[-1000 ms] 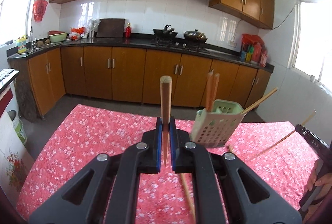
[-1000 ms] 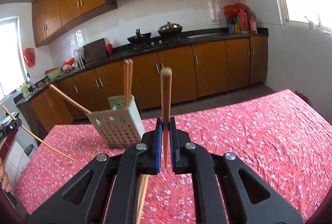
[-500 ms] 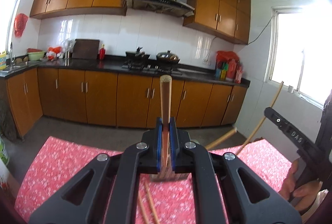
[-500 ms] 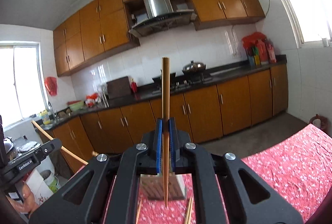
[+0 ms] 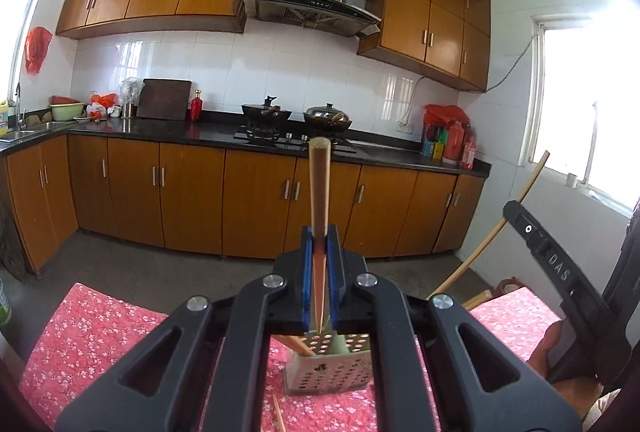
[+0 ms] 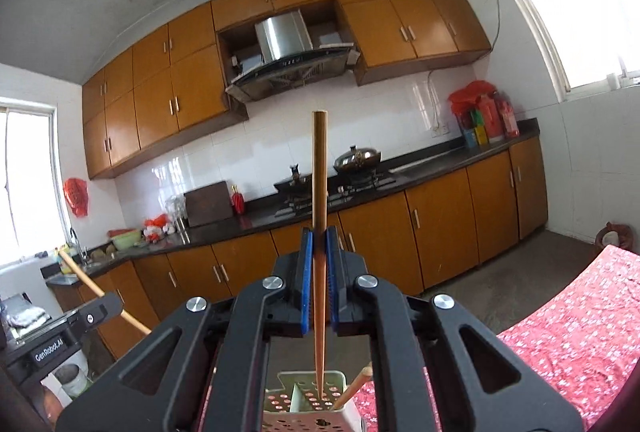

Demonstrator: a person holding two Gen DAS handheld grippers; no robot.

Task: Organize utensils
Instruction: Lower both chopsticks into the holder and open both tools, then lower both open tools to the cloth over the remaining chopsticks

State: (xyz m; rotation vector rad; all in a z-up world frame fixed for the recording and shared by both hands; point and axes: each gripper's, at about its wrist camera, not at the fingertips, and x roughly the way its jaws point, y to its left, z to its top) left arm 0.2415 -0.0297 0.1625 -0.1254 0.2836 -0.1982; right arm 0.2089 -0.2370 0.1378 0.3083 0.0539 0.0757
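My left gripper (image 5: 319,244) is shut on a wooden chopstick (image 5: 319,192) held upright, its thin tip just above the perforated pale green utensil holder (image 5: 328,372) on the red floral tablecloth (image 5: 100,332). My right gripper (image 6: 319,244) is shut on another wooden chopstick (image 6: 319,192), its tip reaching into the same holder (image 6: 308,400) from above. A chopstick (image 6: 354,388) leans inside the holder. The right gripper's body (image 5: 560,272) and its chopstick (image 5: 500,224) show at the right of the left wrist view; the left gripper's body (image 6: 60,336) shows at the lower left of the right wrist view.
Loose chopsticks (image 5: 278,414) lie on the cloth in front of the holder. Behind the table are wooden kitchen cabinets (image 5: 192,192), a dark counter with a stove and pans (image 5: 296,116), and windows on both sides.
Both grippers have risen and moved in over the holder, each still holding its chopstick upright. The holder has slid from beside the grippers to directly below them.
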